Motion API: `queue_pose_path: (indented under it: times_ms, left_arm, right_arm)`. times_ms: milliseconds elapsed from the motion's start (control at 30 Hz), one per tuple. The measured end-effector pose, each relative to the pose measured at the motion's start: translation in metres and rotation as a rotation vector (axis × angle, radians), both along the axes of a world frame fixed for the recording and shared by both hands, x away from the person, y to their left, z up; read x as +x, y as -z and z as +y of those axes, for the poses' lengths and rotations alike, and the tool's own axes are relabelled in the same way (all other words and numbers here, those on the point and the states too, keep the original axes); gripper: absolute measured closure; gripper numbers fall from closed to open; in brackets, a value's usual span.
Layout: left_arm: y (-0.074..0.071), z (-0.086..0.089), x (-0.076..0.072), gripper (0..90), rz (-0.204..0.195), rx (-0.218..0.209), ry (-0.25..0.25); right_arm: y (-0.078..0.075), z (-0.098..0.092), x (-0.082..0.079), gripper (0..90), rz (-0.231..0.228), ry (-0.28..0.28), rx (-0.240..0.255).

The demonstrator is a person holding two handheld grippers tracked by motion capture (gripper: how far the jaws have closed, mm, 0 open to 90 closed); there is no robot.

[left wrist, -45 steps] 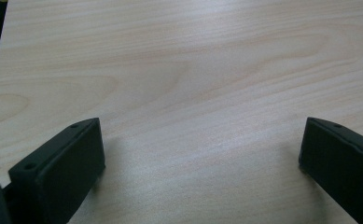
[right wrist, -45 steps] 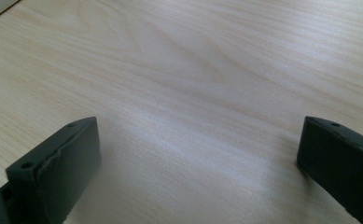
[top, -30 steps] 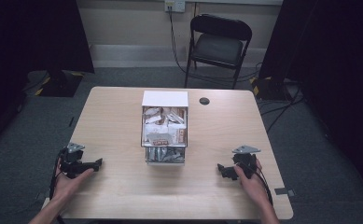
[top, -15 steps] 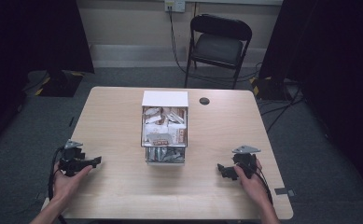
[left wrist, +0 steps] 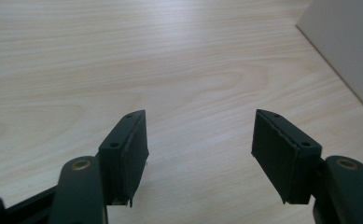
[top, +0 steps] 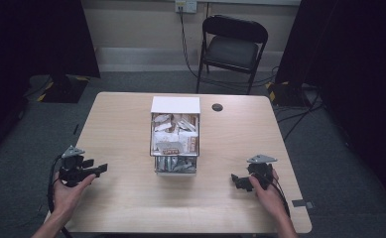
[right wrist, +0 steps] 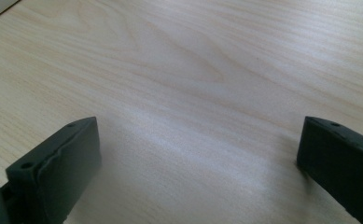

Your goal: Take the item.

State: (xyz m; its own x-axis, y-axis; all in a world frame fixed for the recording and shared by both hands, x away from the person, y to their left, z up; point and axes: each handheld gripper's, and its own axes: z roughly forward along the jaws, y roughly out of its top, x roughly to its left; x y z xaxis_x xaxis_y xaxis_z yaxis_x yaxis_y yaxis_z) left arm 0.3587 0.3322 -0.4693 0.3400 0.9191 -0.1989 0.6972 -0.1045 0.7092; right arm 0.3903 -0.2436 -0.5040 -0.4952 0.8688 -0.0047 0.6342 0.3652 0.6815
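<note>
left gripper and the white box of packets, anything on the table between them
Nothing: in the high view, bare table lies between the left gripper and the white box.

box (top: 175, 135) contents too small

Table (top: 121, 208): near half bare wood from left edge to right edge, passable throughout. Obstacle: white box (top: 175, 105) packed with packets, standing mid-table, nearer the far edge. Open lanes run on both sides of it, out to the left and right edges. Small dark disc (top: 217, 107) lies near the far edge, just right of the box. Folding chair (top: 232, 47) stands beyond the far edge.
</note>
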Motion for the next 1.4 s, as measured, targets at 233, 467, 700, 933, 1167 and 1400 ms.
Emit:
queue_pose_path:
  times_ms: [233, 467, 700, 933, 1167, 1400]
  left_arm:
    - [-0.011, -0.01, -0.005, 38.4, -0.032, -0.021, 0.053]
    - [-0.022, -0.018, -0.008, 38.3, -0.085, -0.012, 0.09]
    - [-0.029, -0.017, -0.013, 37.4, -0.116, -0.094, 0.124]
    - [-0.042, -0.023, -0.017, 35.9, -0.163, -0.146, 0.168]
    - [-0.061, -0.039, -0.018, 32.9, -0.192, -0.148, 0.266]
    - [-0.075, -0.045, -0.018, 33.1, -0.223, -0.175, 0.307]
  right_arm:
    - [0.0, 0.0, 0.0, 0.0, 0.0, 0.0, 0.0]
    - [0.0, 0.0, 0.0, 0.0, 0.0, 0.0, 0.0]
    - [0.0, 0.0, 0.0, 0.0, 0.0, 0.0, 0.0]
    - [0.0, 0.0, 0.0, 0.0, 0.002, 0.0, 0.001]
    - [0.0, 0.0, 0.0, 0.0, 0.001, 0.0, 0.001]
    - [0.0, 0.0, 0.0, 0.0, 0.002, -0.001, 0.001]
